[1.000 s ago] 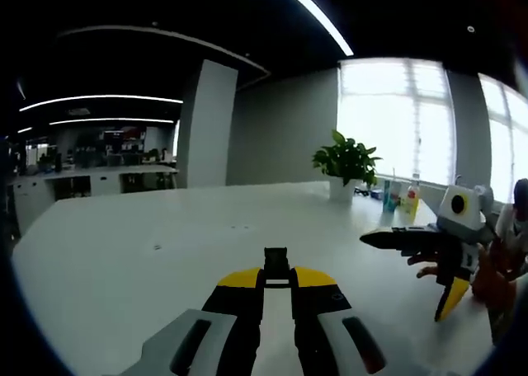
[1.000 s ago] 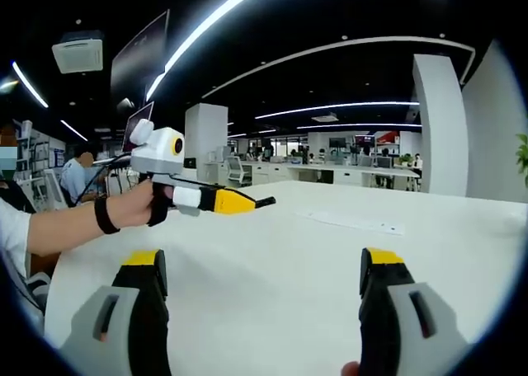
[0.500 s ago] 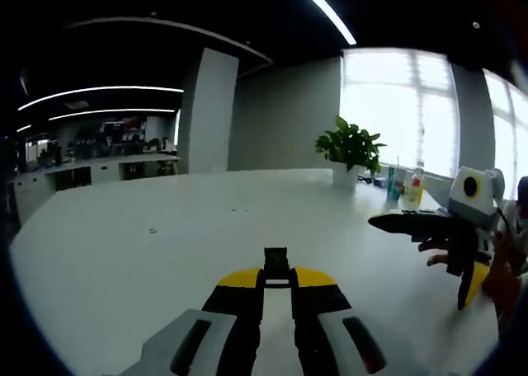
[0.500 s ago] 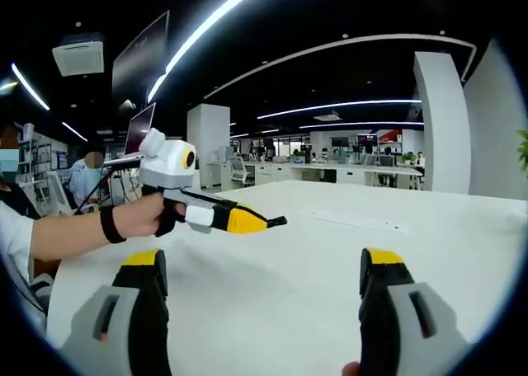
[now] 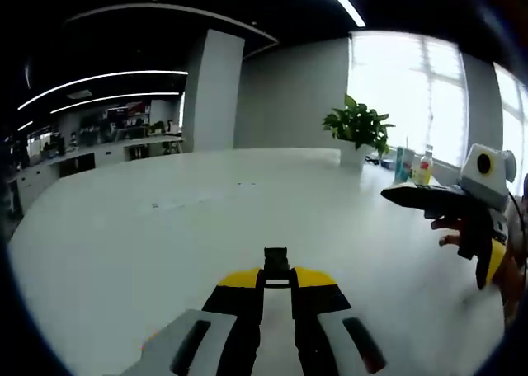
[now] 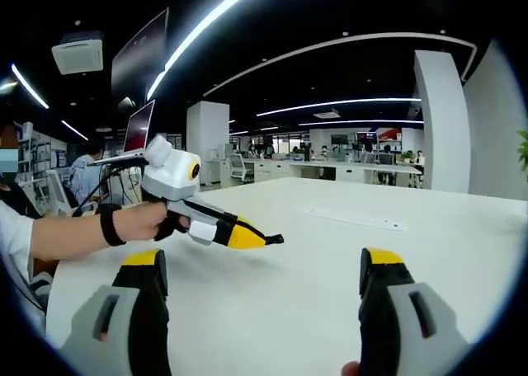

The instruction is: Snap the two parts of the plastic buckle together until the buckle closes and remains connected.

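Buckle piece (image 5: 276,263), small and black, pinched at the tips of the left gripper (image 5: 276,279), jaws clenched on it, at 6 o'clock in the left gripper view. White table (image 5: 165,244) beneath. Right gripper (image 6: 262,273) over the table, jaws spread wide, nothing between. Potted plant (image 5: 359,129) at 2 o'clock.

Both views ride low above the white surface (image 5: 124,252) — the left gripper view faces the windows (image 5: 404,96), the right gripper view the open office; each catches the other claw.
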The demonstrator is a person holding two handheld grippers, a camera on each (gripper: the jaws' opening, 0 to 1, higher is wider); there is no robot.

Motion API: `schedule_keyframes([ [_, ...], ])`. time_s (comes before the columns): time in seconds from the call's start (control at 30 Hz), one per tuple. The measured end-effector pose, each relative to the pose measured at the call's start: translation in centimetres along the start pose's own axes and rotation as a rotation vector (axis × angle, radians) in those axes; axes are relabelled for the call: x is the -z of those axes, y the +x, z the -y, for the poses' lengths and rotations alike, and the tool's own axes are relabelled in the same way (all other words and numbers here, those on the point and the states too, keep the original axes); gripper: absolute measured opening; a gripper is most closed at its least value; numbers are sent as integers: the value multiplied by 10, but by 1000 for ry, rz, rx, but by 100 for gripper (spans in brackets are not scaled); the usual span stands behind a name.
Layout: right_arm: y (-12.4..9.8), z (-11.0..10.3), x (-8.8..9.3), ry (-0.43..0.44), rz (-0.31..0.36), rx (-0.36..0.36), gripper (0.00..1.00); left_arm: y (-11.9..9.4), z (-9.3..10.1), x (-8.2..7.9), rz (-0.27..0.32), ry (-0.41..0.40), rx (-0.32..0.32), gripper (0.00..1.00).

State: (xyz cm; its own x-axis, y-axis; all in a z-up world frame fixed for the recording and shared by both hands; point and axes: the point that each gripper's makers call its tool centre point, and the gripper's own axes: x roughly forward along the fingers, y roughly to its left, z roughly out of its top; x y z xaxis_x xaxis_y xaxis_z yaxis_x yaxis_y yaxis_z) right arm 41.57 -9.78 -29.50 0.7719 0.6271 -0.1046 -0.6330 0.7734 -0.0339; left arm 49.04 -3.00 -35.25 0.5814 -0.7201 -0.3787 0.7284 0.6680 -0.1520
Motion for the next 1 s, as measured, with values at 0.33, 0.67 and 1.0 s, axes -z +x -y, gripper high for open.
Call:
schedule_keyframes([
  [0.33, 0, -1, 1, -7, -10, -5, 97, 6, 4, 18, -50, 7, 4, 10],
  [0.67, 0, -2, 2, -11, -18, -6, 97, 8, 3, 28, -79, 21, -1, 10],
  [1.0, 0, 1, 3, -17, -25, 5, 96, 5, 4, 28, -63, 52, -1, 10],
])
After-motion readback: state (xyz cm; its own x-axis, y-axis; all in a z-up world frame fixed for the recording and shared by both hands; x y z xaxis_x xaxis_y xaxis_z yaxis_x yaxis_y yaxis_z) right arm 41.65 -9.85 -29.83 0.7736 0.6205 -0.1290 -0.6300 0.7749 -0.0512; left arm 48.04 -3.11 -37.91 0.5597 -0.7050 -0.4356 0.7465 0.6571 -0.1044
